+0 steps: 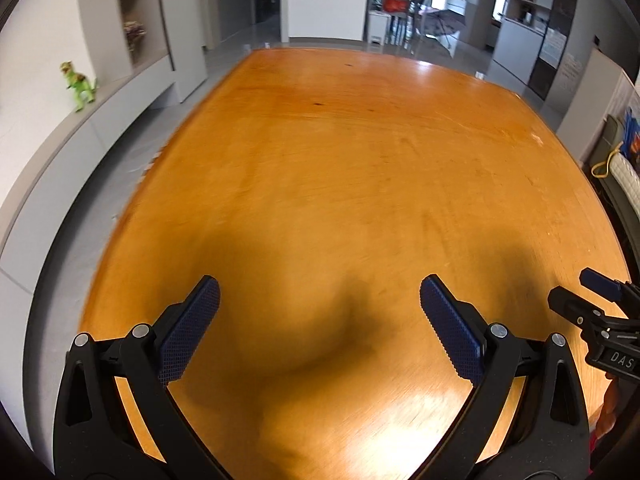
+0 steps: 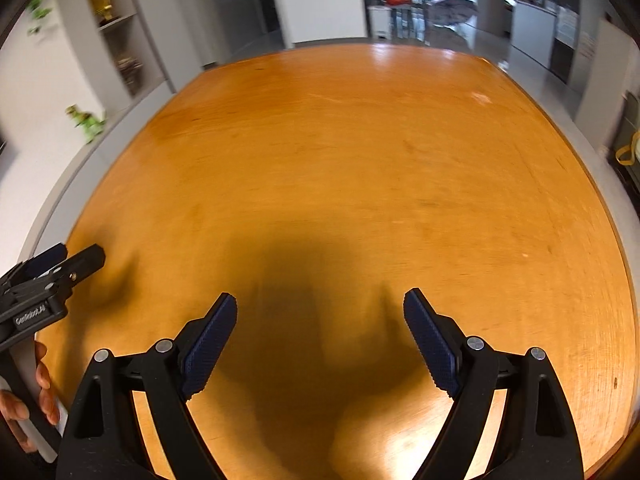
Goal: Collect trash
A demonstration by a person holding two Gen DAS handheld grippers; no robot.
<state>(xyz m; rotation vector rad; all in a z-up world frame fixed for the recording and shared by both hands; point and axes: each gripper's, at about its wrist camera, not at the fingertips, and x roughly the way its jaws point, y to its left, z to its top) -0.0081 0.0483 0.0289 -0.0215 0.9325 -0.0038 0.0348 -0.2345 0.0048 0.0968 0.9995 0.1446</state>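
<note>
Fingers on the left gripper are spread wide and hold nothing. The right gripper is wide and holds nothing too. Both hang over the near end of the orange wooden counter. No trash shows on it, so I cannot tell where it is. Hunting around, the two grippers sit close and could bump.

Cut-off grippers and blurred surroundings

In the left wrist view, the right gripper was cut by the right edge, so its jaw opening could not be judged there. In the right wrist view, the left gripper was cut by the left edge, and the hand holding it was only partly seen. The green toy dinosaur and the far room were blurred.
</note>
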